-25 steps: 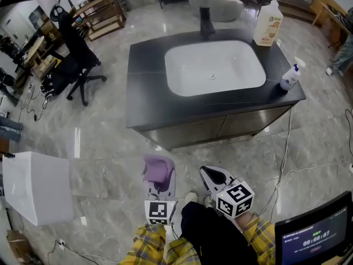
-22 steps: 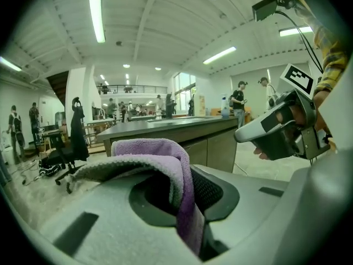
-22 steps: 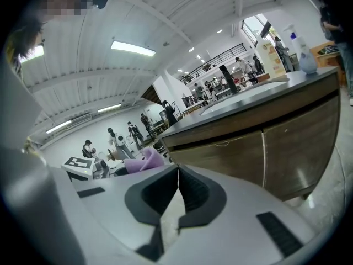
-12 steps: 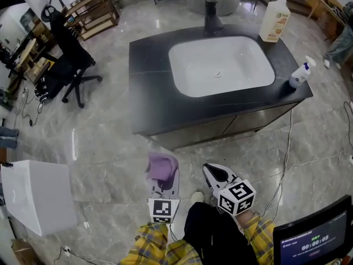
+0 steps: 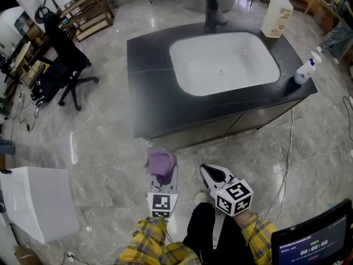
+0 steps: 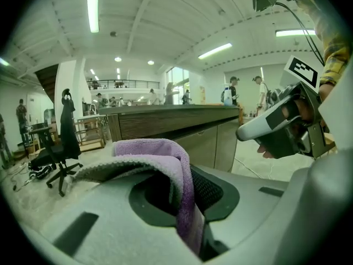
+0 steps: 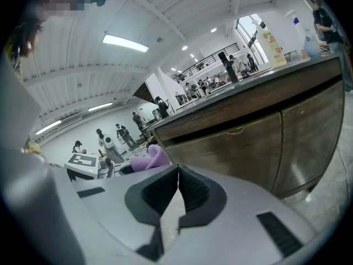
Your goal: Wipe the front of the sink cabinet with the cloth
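A purple cloth [image 5: 160, 162] [image 6: 160, 159] is pinched in my left gripper [image 5: 164, 170], which is shut on it and held low over the floor, short of the sink cabinet. The cabinet's brown wooden front [image 5: 220, 128] [image 7: 259, 137] [image 6: 182, 128] sits under a black countertop [image 5: 149, 87] with a white basin [image 5: 223, 62]. My right gripper [image 5: 212, 174] [image 7: 177, 189] is beside the left one, shut with nothing between its jaws. The cloth [image 7: 149, 158] shows at the left of the right gripper view.
A soap dispenser [image 5: 277, 12] and a spray bottle [image 5: 306, 70] stand on the countertop's right side, a black tap [image 5: 211, 12] at the back. A black office chair [image 5: 63, 59] is to the left, a white box [image 5: 36, 200] near left. A cable [image 5: 289, 148] trails on the floor at right.
The view has shifted slightly toward the cabinet. Both grippers stay low side by side, the cloth still held in the left one.
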The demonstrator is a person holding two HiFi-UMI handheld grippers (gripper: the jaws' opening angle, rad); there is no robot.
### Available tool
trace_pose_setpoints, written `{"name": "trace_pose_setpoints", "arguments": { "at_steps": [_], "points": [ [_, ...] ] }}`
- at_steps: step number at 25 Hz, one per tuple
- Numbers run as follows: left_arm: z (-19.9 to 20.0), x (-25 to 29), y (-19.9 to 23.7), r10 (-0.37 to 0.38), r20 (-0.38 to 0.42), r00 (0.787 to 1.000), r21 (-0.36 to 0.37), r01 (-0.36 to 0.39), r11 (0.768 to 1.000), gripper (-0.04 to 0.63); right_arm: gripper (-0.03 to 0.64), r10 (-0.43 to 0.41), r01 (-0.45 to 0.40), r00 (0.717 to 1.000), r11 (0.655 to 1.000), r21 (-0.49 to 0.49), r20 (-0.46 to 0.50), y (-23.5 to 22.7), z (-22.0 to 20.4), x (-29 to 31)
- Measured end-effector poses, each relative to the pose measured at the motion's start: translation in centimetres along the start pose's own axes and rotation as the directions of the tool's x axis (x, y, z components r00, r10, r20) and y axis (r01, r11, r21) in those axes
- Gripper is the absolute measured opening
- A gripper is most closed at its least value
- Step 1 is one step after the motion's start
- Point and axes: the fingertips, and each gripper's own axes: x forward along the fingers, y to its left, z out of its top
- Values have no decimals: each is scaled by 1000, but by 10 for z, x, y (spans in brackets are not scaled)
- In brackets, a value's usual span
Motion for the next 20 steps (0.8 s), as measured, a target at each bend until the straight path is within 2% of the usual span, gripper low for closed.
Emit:
{"name": "trace_pose_setpoints", "arguments": {
  "at_steps": [5,14,20],
  "points": [
    [-15,17,18,48,-19,999,-1,-48,999,56,5,-2,2,1000,1000,-2,-8,-13,-8,7],
    [-27,48,22,81,-45,996,28,-80,996,57,5,9,-9,1000,1000,-16,-11,-39,-10,0],
    [-21,77,8,66,-49,997,50,-63,997,56,5,2,-2,1000,1000,-22,-10,-65,-12,-12]
  ]
}}
